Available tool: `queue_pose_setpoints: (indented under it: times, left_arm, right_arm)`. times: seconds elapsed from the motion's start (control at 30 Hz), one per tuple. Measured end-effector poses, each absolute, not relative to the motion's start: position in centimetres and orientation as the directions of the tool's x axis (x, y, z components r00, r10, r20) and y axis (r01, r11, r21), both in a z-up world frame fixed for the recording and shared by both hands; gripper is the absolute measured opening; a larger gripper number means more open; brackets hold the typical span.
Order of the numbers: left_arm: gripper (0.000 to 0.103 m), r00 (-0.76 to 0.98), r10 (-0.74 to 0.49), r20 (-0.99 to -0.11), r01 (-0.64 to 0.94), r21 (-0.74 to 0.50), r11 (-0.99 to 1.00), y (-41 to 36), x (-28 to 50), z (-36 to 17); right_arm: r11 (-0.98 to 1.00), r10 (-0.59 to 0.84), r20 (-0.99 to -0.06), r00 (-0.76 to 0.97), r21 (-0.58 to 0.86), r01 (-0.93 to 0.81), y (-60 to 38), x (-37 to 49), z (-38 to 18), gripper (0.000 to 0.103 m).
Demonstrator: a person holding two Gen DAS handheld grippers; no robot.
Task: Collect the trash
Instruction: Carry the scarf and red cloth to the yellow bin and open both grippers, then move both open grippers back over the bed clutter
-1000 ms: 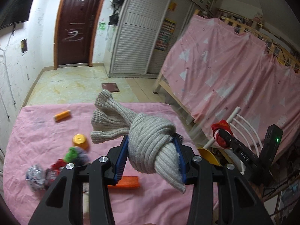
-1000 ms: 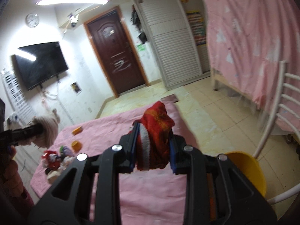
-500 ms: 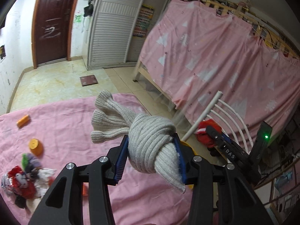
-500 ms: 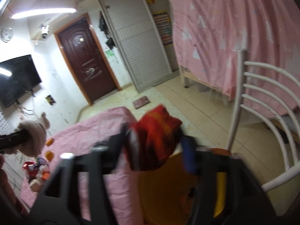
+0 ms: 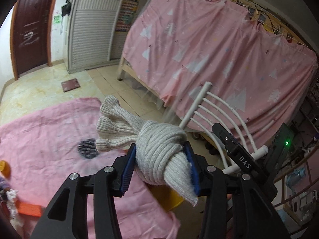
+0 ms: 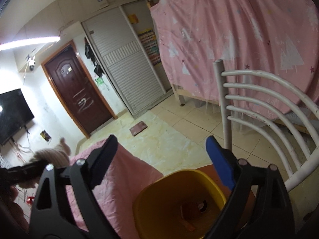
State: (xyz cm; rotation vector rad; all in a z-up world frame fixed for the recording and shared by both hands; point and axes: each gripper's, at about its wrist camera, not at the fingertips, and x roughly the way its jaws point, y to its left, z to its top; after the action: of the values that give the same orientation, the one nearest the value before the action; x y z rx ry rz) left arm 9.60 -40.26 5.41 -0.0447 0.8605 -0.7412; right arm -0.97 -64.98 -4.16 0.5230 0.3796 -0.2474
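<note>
The right gripper (image 6: 161, 149), mid-frame, has just opened wide and holds nothing. The left gripper (image 5: 160, 164) squeezes the sock (image 5: 159, 157). Next, the sock should go over the bin (image 6: 179, 203), low in the frame.

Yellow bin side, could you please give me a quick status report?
Right gripper open and empty over the yellow bin, jaws just opened. Left gripper shut on the knotted grey sock. Nothing blocks the bin.

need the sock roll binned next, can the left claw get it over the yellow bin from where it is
Probably yes. The left claw grips the knotted sock roll just beside the yellow bin, whose mouth looks unblocked; the right claw hangs open and empty above it.
</note>
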Motion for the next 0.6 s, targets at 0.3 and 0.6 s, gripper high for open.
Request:
queue_pose_setpoints:
  times: [0.3,0.6]
  left_arm:
    - [0.073,0.414,-0.603,-0.682,0.552,-0.339,0.762,-42.1,10.3,4.3]
    - [0.073,0.452,-0.600,-0.660,0.541,-0.332,0.773,-40.3,9.3,5.6]
  right_arm:
    - [0.830,-0.131,-0.382,0.915,0.463,0.312,-65.9,-1.7,-3.7,0.089]
    - [0.855,-0.090,-0.380,0.921,0.445,0.267,-64.3,-0.9,-3.5,0.089]
